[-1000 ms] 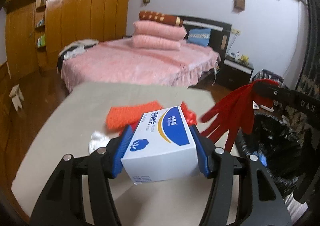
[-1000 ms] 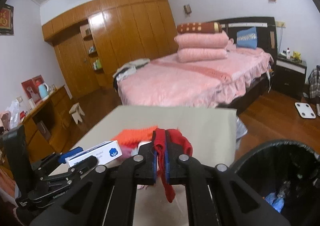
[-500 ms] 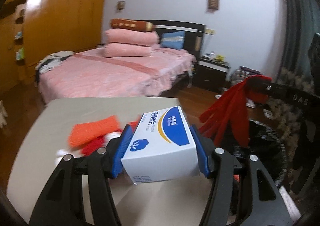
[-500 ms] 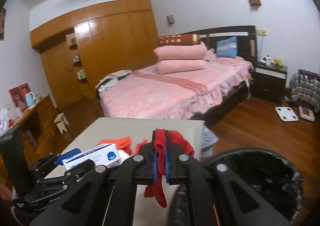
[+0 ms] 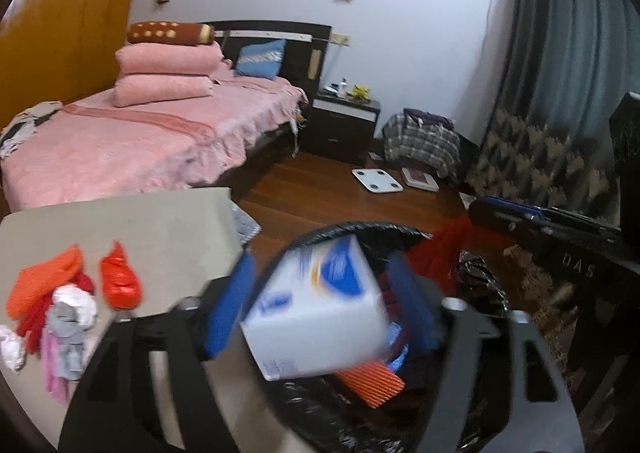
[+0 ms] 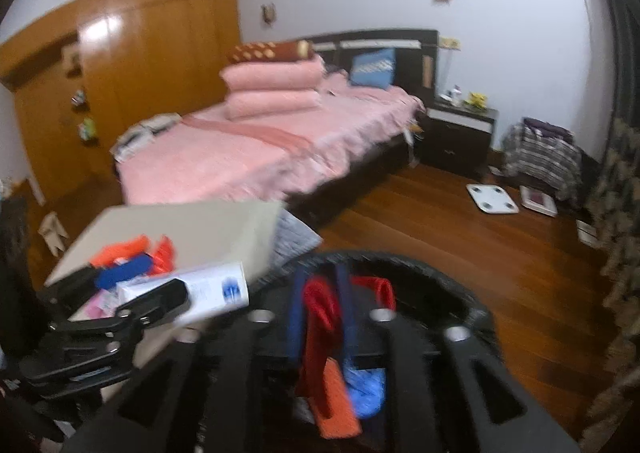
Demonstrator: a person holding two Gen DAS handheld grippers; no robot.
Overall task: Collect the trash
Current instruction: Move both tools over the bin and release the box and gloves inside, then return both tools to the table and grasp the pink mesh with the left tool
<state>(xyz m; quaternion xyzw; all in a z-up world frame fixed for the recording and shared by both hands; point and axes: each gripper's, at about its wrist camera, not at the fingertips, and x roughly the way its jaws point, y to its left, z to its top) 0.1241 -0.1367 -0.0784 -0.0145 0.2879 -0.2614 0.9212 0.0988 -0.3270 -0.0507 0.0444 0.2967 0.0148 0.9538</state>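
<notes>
White box point(image 5: 320, 317) loose between left tool point(image 5: 320, 305) pads

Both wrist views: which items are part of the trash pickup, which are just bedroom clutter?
Job:
box, between the open left hand-held gripper
red rag, in the opening right hand-held gripper
bin
scraps on the table

Clutter:
bed
nightstand
scale
plaid bag

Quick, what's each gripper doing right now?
Left gripper: open, jaws just widened, white box loose between them.
Right gripper: open, jaws just parted, red glove slipping out.
</notes>
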